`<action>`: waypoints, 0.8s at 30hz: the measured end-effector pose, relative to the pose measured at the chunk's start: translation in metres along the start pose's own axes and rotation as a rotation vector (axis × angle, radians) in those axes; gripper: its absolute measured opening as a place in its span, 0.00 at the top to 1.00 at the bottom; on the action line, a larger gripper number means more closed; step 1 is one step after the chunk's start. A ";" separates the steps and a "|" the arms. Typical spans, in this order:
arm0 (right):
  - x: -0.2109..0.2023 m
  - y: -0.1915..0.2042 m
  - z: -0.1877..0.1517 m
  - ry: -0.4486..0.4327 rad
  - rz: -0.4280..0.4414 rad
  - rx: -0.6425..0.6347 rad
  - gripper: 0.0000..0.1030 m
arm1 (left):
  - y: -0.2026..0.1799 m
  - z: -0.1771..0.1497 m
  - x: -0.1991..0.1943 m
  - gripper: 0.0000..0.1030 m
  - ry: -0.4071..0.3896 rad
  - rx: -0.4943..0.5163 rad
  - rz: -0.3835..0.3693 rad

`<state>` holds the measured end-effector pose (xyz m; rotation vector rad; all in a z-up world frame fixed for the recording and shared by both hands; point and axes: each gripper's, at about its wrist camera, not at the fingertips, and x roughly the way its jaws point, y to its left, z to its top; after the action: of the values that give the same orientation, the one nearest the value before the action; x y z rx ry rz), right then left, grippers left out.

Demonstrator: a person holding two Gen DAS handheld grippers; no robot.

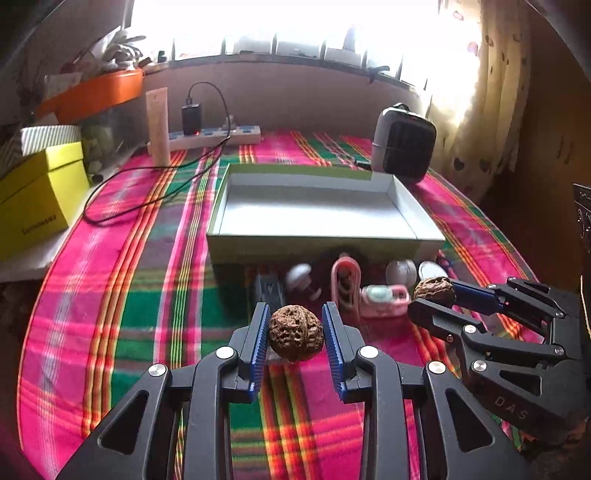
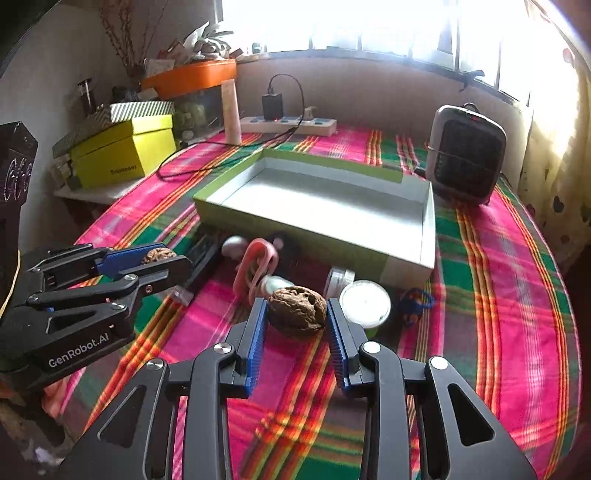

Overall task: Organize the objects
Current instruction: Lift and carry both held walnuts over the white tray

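The left gripper [image 1: 295,328] is pinching a walnut [image 1: 295,336] between its jaws; the right gripper [image 2: 296,317] is pinching another walnut [image 2: 297,305], both hanging above the plaid tablecloth [image 1: 122,280] near the empty box [image 1: 314,210] by a bright window [image 1: 288,26].

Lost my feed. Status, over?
Left gripper shut on walnut. Right gripper shut on second walnut. Open box ahead, empty. Path clear.

Bright window [image 1: 288,26], patterned curtain [image 1: 476,110], plaid tablecloth [image 1: 122,295].
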<state>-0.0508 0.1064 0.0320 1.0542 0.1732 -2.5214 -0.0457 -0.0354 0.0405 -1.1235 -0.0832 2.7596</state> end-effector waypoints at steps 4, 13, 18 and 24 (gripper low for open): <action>0.004 -0.007 0.013 -0.011 -0.001 0.013 0.68 | -0.001 0.013 0.007 0.73 -0.007 0.006 -0.002; 0.018 -0.024 0.038 -0.017 -0.004 0.038 0.68 | 0.004 0.044 0.026 0.73 -0.019 -0.010 0.003; 0.026 -0.030 0.050 -0.018 -0.010 0.043 0.68 | 0.005 0.057 0.036 0.73 -0.024 -0.012 -0.001; 0.042 -0.038 0.063 -0.005 -0.004 0.058 0.68 | 0.008 0.073 0.051 0.73 -0.014 -0.005 0.001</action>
<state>-0.1337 0.1112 0.0454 1.0708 0.1013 -2.5468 -0.1333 -0.0339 0.0564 -1.1054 -0.0920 2.7697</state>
